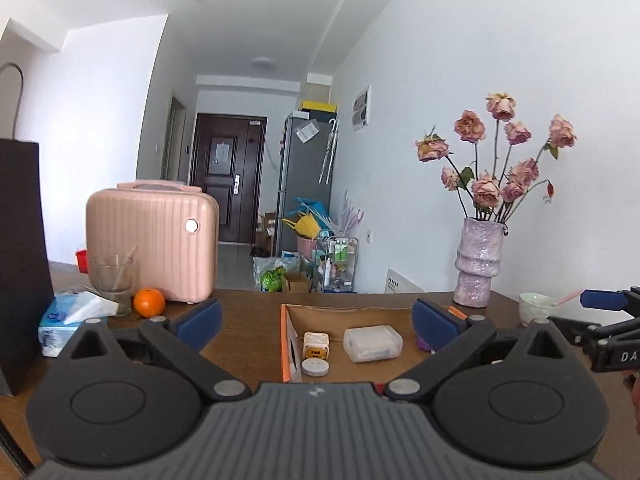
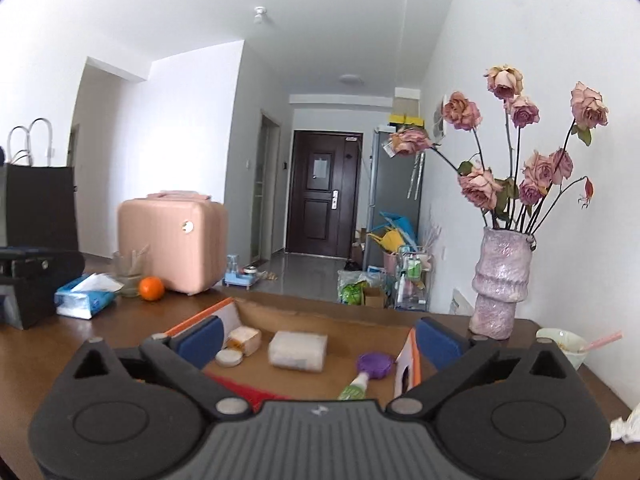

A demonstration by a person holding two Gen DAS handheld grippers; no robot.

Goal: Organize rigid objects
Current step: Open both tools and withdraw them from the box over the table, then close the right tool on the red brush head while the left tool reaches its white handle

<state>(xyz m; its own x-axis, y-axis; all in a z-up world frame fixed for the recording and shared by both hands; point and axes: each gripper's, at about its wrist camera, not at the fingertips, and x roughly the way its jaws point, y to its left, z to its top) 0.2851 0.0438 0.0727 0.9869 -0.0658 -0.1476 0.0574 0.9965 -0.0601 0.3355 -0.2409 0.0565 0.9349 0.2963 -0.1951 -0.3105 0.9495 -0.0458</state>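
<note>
An open cardboard box with orange side flaps lies on the brown table. It holds a translucent white case, a small cream and yellow box and a round white tin. The right wrist view shows the same box with the case, the cream box, the tin, a purple round lid and a green-and-white tube. My left gripper is open and empty above the box. My right gripper is open and empty over it.
A pink case, a glass, an orange, a tissue pack and a dark bag stand at the left. A vase of roses and a bowl stand at the right. The right gripper shows at the right edge.
</note>
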